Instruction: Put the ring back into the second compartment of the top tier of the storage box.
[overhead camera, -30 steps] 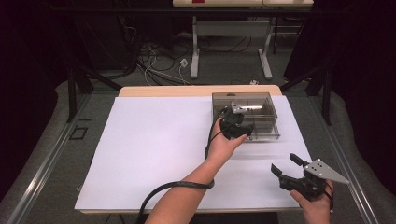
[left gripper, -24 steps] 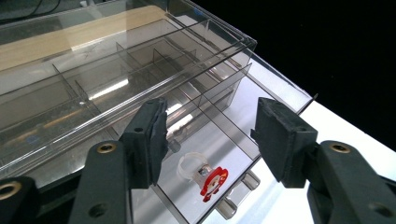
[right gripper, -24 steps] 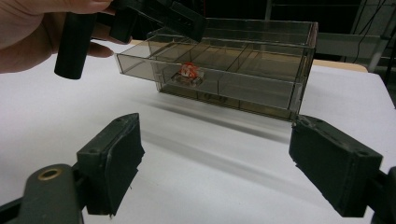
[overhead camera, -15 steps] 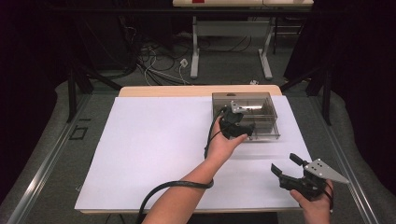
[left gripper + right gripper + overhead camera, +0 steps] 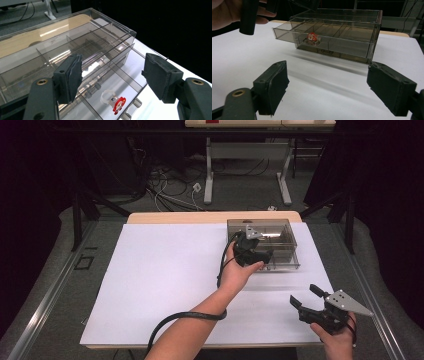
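Observation:
A smoky clear organiser box [image 5: 280, 227] stands at the back right of the white table, its lower drawer [image 5: 322, 41] pulled out toward me. In a front compartment of that drawer lies a clear ring with a red charm [image 5: 115, 101], also seen as the ring [image 5: 312, 37]. My left gripper [image 5: 252, 254] hovers just above the drawer. Its jaws [image 5: 112, 72] have just been opening and hold nothing, with the ring lying below them. My right gripper [image 5: 304, 294] rests open near the front right edge, a good way short of the box.
White paper [image 5: 165, 270] covers the table, with wide bare room to the left and in the middle. The left gripper's black cable [image 5: 185, 316] loops beside the forearm. Table legs and floor cables [image 5: 165, 190] lie beyond the far edge.

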A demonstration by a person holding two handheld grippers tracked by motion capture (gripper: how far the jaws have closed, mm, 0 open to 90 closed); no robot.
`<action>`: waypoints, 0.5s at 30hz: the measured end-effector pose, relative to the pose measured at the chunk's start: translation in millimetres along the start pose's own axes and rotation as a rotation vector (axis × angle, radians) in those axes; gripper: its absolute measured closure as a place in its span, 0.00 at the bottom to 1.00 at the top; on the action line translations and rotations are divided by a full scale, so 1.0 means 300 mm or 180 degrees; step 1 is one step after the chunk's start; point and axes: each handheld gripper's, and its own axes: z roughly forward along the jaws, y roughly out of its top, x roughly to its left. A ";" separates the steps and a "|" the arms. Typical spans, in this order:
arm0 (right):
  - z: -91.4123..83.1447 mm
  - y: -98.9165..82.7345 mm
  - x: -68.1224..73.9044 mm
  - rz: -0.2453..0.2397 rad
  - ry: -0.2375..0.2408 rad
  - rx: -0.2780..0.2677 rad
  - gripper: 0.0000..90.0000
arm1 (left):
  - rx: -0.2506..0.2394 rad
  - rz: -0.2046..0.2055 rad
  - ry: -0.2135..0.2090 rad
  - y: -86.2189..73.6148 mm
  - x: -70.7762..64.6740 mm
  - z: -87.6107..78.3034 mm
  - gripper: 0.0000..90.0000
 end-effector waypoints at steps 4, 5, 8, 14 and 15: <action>-0.006 0.000 0.000 0.0025 -0.0009 0.0018 0.18 | 0.0064 -0.0050 -0.0036 0.004 0.000 -0.007 0.33; -0.007 0.001 -0.002 0.0018 -0.0003 0.0004 0.18 | 0.0079 -0.0083 -0.0053 0.005 0.001 -0.010 0.29; -0.001 -0.001 0.000 0.0000 0.0012 -0.0024 0.18 | 0.0068 -0.0117 -0.0072 0.007 0.007 -0.025 0.22; 0.000 0.002 0.001 -0.0007 0.0030 -0.0002 0.18 | 0.0026 -0.0109 -0.0106 0.016 0.016 -0.045 0.16; 0.001 0.002 0.001 -0.0005 0.0039 -0.0003 0.18 | 0.0041 -0.0112 -0.0112 0.018 0.016 -0.050 0.14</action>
